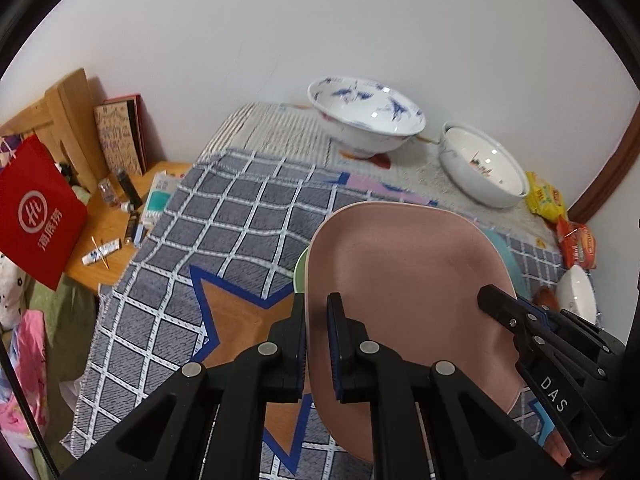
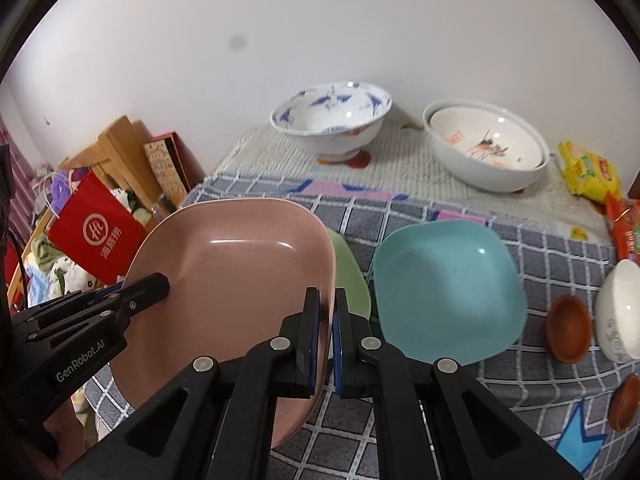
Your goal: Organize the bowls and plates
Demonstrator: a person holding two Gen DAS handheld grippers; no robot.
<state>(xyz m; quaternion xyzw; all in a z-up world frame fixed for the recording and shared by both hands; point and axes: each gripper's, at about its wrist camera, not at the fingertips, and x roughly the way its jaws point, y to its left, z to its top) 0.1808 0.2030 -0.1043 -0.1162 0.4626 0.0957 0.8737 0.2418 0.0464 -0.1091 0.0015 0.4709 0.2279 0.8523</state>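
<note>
A pink squarish plate (image 1: 404, 280) is held above the table by both grippers. My left gripper (image 1: 317, 312) is shut on its left rim. My right gripper (image 2: 328, 308) is shut on its right rim (image 2: 240, 280). A green plate (image 2: 352, 280) lies under it on the checked cloth, and a teal plate (image 2: 444, 288) lies to the right. A blue-patterned white bowl (image 2: 332, 120) and a white bowl with red marks (image 2: 484, 144) stand at the back. A small white bowl (image 2: 618, 308) and two brown saucers (image 2: 568, 328) are at the right.
The table has a grey checked cloth (image 1: 224, 208). Snack packets (image 2: 588, 172) lie at the back right. A red bag (image 1: 36, 208), a book and small items sit on a wooden side table (image 1: 108, 232) to the left. A white wall is behind.
</note>
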